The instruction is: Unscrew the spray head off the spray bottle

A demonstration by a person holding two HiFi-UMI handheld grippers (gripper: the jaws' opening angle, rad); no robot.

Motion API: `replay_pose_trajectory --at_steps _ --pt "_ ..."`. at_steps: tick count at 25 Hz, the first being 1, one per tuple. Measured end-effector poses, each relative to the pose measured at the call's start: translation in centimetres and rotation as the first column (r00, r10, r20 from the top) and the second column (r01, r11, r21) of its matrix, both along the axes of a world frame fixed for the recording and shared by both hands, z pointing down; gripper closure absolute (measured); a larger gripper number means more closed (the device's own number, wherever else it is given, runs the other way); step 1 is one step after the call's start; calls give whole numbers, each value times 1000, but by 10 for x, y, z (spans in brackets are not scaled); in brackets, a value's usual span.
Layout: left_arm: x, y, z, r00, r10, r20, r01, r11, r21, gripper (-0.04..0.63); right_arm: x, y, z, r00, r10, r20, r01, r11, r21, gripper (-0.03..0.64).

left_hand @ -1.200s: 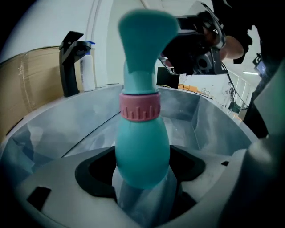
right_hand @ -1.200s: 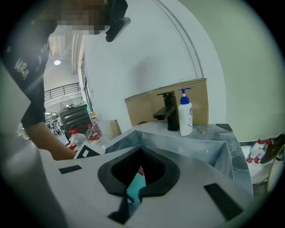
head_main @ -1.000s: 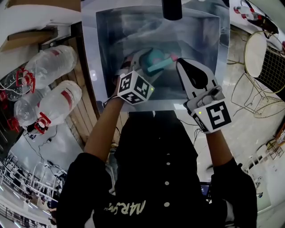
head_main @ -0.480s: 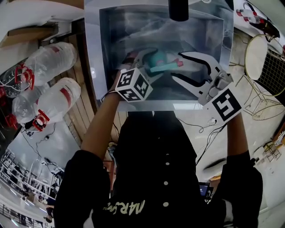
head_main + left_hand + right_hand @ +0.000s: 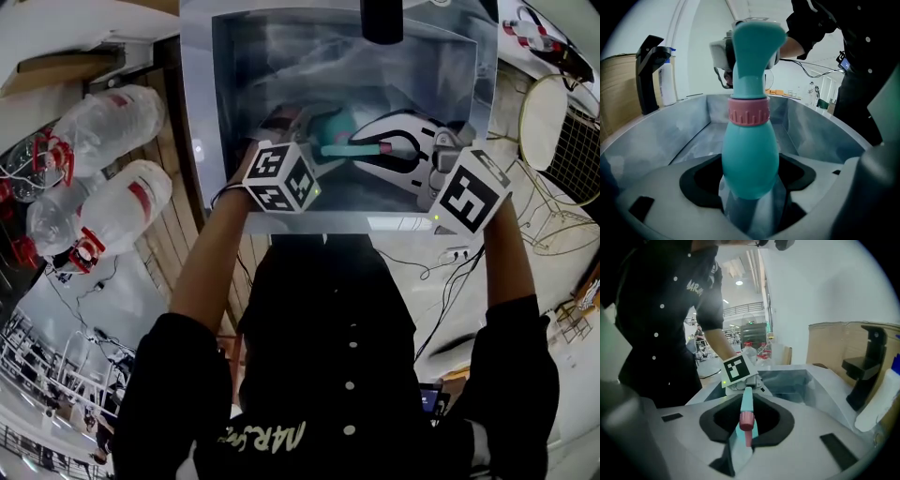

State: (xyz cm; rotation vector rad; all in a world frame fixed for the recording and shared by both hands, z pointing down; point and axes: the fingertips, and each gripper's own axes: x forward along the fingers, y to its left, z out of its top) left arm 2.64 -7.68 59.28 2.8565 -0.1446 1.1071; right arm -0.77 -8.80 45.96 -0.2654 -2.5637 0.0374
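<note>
While both grippers hang over it, we list the surface first: a sink point(image 5: 194, 112) of dull brushed metal, square-cornered with sloping walls. A black fitting point(image 5: 382, 19) stands at its far edge. To the left, wooden slats point(image 5: 173, 234) carry clear, crinkled plastic bottles point(image 5: 112, 131) with red markings, lying on their sides. At the far right a wire-mesh chair point(image 5: 562, 122) stands on a pale glossy floor.

Item: spray bottle point(image 5: 330, 122), held above the middle of the sink, lying roughly level with its neck toward the right. The body is smooth, teal and egg-shaped, turning clear at the base. A ribbed pink collar point(image 5: 748, 111) rings the neck. The spray head point(image 5: 352, 147), teal with a small pink nozzle point(image 5: 746, 420), sits on that collar.

Item: left gripper point(image 5: 298, 122), a pale grey shell with black pads and a marker cube point(image 5: 281, 176). We find its jaws clamped on the bottle's base.

Item: right gripper point(image 5: 366, 150), of the same make. Its jaws have just been closing. They stand nearly together, with the spray head between them and the pads pressing on its sides.
</note>
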Motion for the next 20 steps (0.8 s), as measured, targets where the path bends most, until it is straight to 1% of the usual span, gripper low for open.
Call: replay_pose_trajectory --at_steps 3,6,8,11,13,15,17,18,20 --pt "1 1 -1 1000 12 -16 -12 1000 -15 215 1 1 -1 996 -81 47 83 996 -39 538" --pt "1 0 -1 999 14 -32 -15 999 -30 215 2 0 -3 988 -127 92 137 985 -102 534" --pt "2 2 -1 999 39 -33 -40 999 -23 216 3 1 -3 982 -158 103 171 976 -134 532" --pt "3 6 2 994 103 -23 -103 995 1 216 3 6 -1 968 -228 108 242 960 -143 532" --pt "2 7 3 994 109 -26 -109 994 -2 216 0 7 0 963 -244 113 259 955 -143 532" --pt "0 5 1 995 89 -37 -89 996 -17 216 -3 3 -1 968 -224 112 239 960 -146 533" --pt "-1 3 -1 997 63 -45 -64 998 -27 216 -5 -2 -1 980 -175 97 189 969 -160 526" --pt "-1 2 -1 997 55 -45 -56 998 -25 216 -5 -5 -1 986 -143 88 156 973 -171 507" --pt "0 1 1 998 45 -41 -45 999 -16 216 -2 -15 -8 994 -48 102 67 978 -198 421"
